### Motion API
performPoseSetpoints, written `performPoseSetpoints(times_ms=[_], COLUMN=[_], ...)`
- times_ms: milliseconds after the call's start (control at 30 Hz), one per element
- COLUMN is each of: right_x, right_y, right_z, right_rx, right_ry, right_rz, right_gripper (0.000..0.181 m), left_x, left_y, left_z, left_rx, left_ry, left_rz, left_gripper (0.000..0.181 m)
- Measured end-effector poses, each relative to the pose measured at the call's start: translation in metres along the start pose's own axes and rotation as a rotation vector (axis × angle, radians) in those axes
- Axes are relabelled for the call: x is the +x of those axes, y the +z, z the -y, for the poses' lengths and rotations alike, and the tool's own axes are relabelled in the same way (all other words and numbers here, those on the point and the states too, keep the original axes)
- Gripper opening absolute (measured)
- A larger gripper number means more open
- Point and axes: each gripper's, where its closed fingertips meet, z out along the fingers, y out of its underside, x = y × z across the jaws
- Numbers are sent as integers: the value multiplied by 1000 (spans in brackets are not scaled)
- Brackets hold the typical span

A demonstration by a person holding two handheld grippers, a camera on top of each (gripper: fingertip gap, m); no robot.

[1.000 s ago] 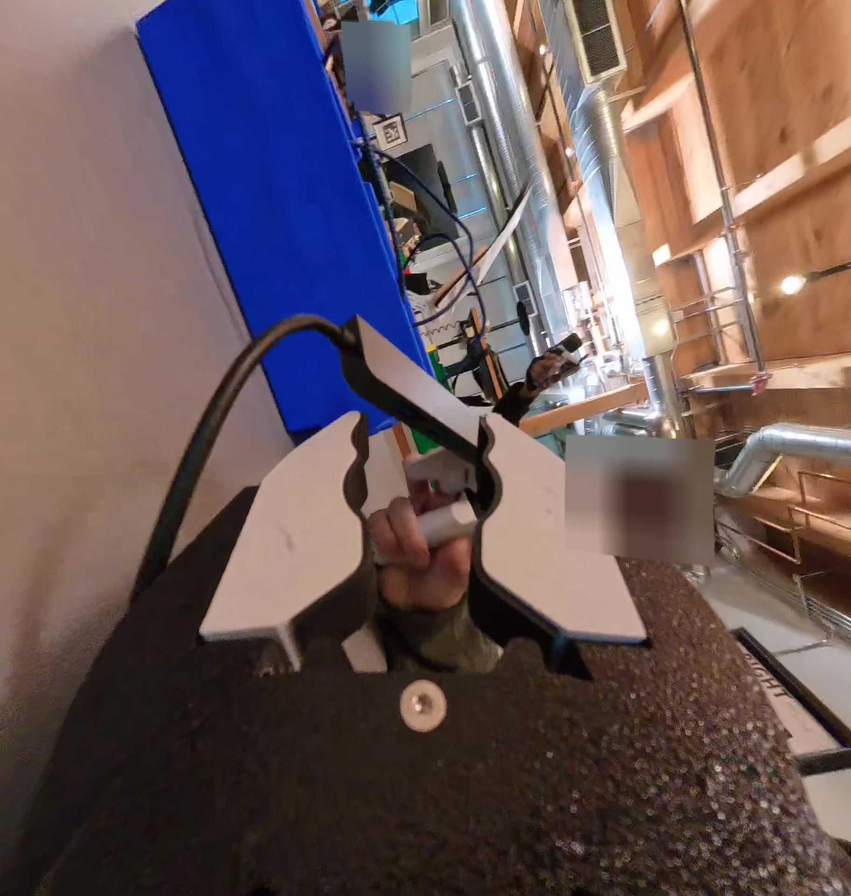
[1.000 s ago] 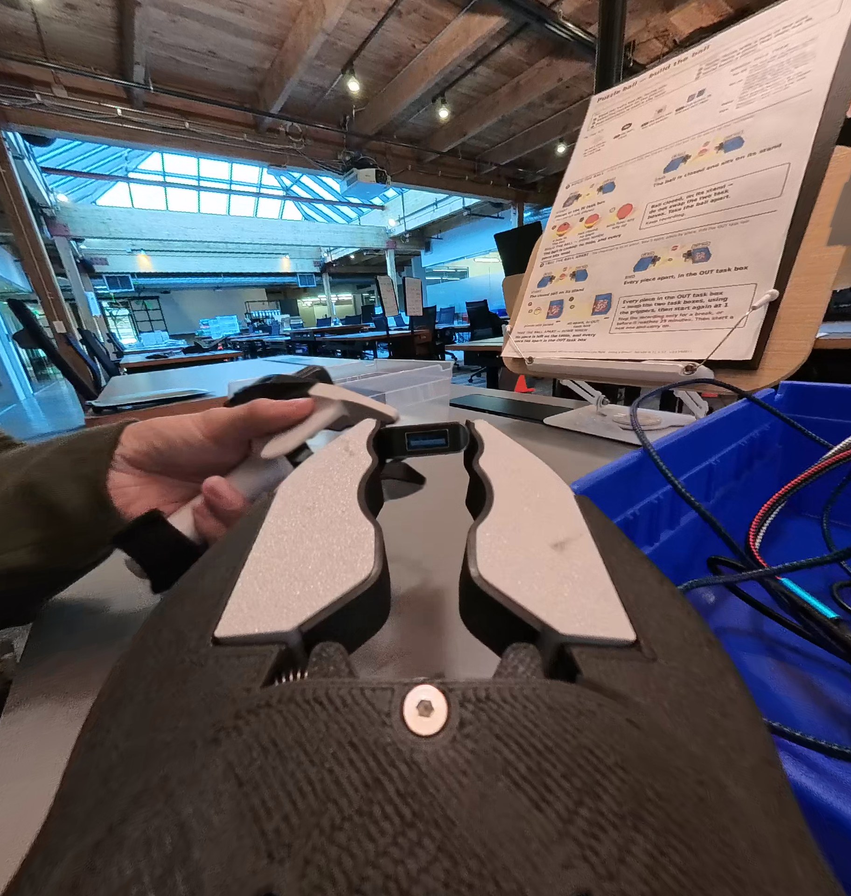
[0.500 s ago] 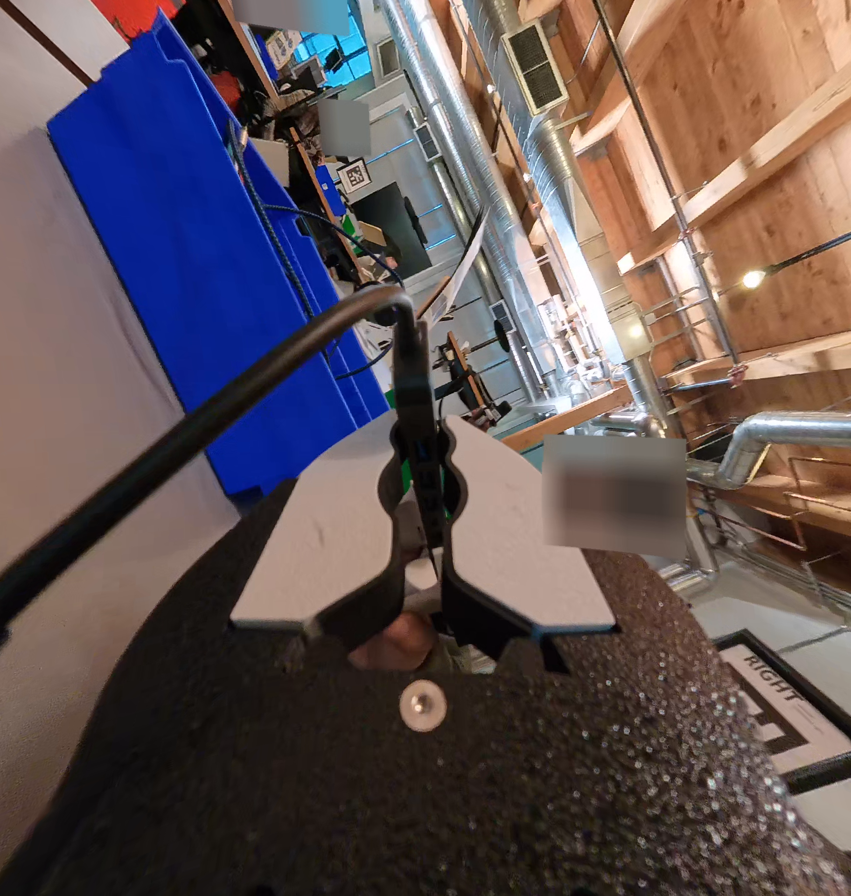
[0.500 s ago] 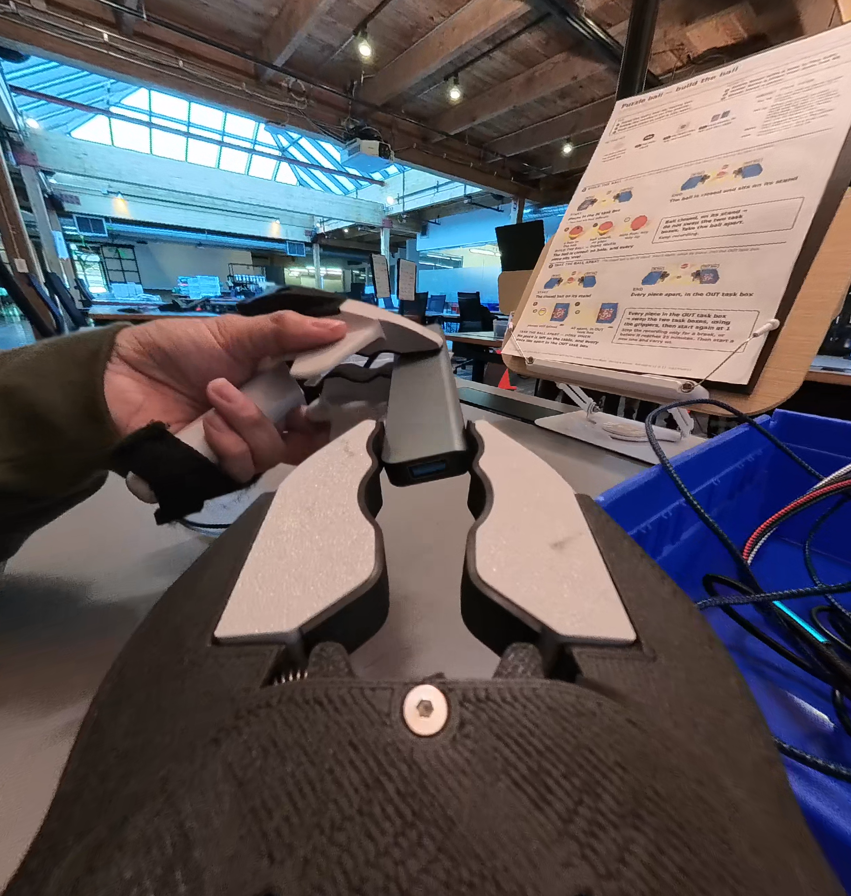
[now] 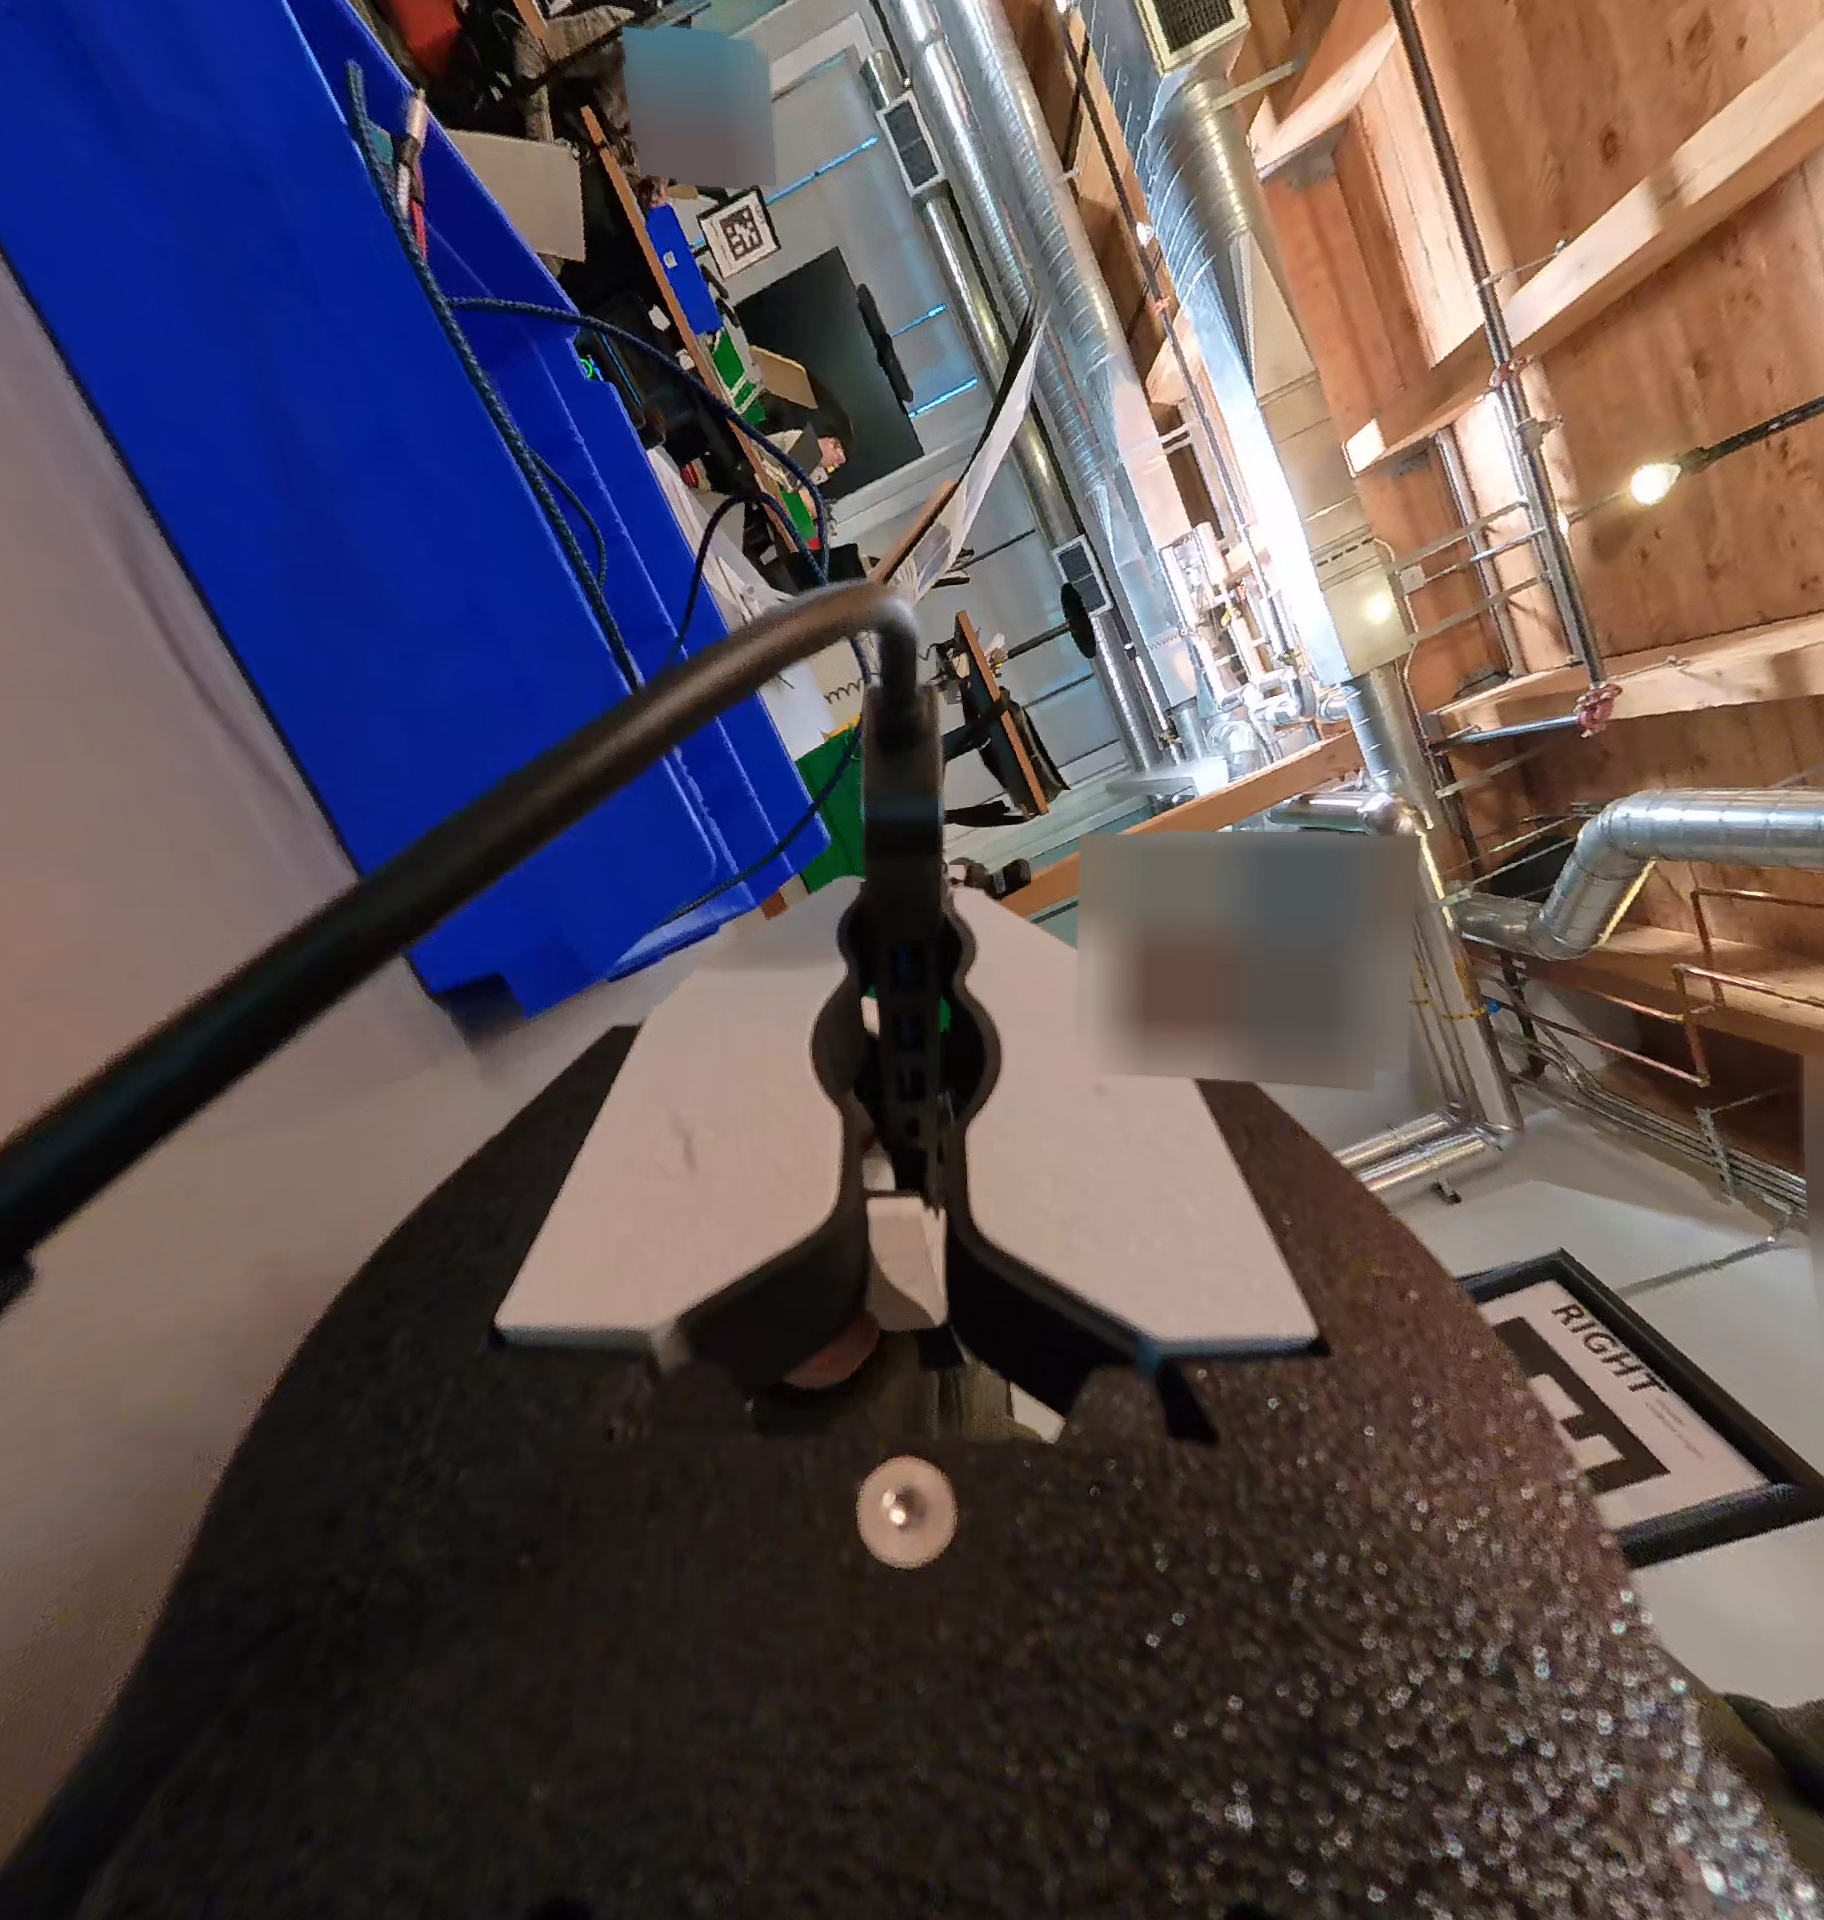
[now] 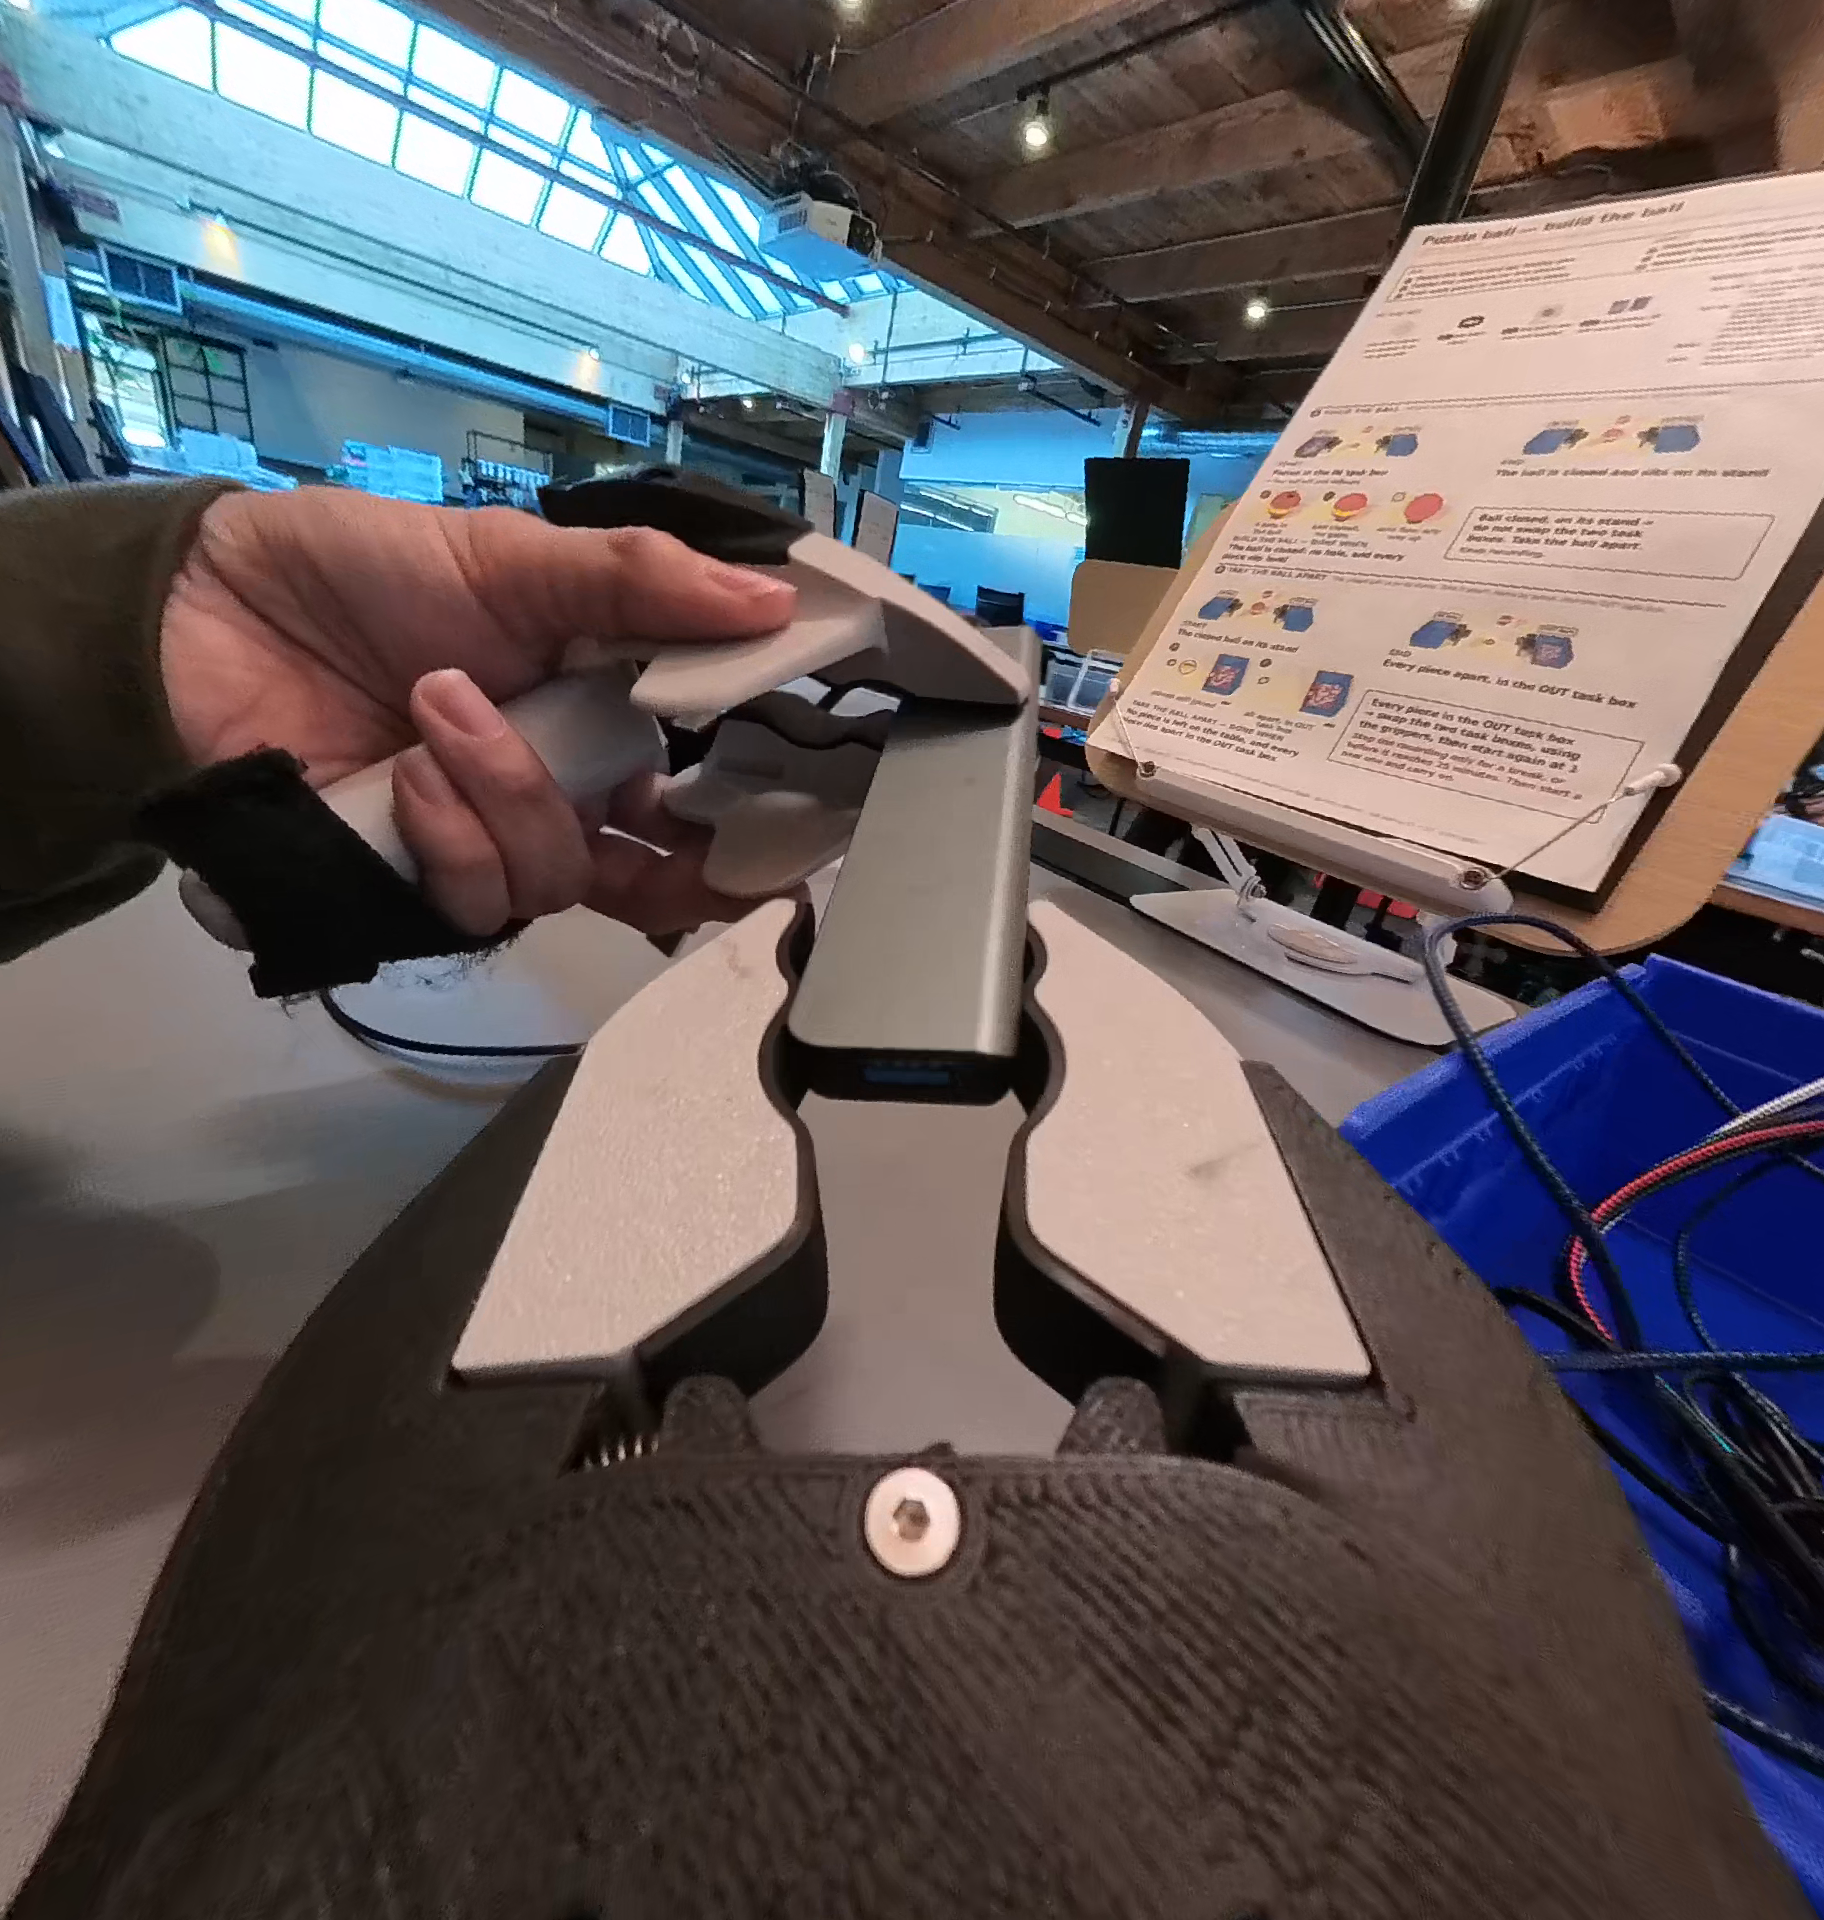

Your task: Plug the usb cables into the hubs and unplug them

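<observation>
A slim grey USB hub is tilted, with its near end and blue port between the fingertips of my right gripper. The right jaws stand open at the same width as before. My left gripper is shut on the hub, seen edge-on in the left wrist view. Its fingers clamp the hub's far part in the right wrist view, held by a hand. The hub's black cable arcs from its far end off to the left. No cable plug is in either gripper.
A blue bin with several tangled USB cables stands at the right; it also shows in the left wrist view. A printed instruction board on a stand is behind it. The grey table lies below. Some 5 cm of space lies between my two pairs of fingers.
The left gripper closed on the hub, turned it edge-on, and brought it closer. The hub's near end moved in between the right fingertips. The right jaws kept the same width.
</observation>
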Motion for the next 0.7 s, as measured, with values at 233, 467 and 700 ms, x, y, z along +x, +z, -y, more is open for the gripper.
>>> performPoseSetpoints(times_ms=[233,467,700], right_x=[1,2,5], right_y=[1,1,-1], right_z=[-2,-1,2], right_rx=[-13,-3,21], right_ry=[-61,-35,-14], right_rz=[-48,-33,-38], right_gripper=[35,36,36], left_x=[-1,-3,0], left_y=[-2,0,4], left_z=[0,-4,-5], left_rx=[-14,-24,-32], left_ry=[67,114,96], left_rz=[46,68,45], left_gripper=[10,10,9])
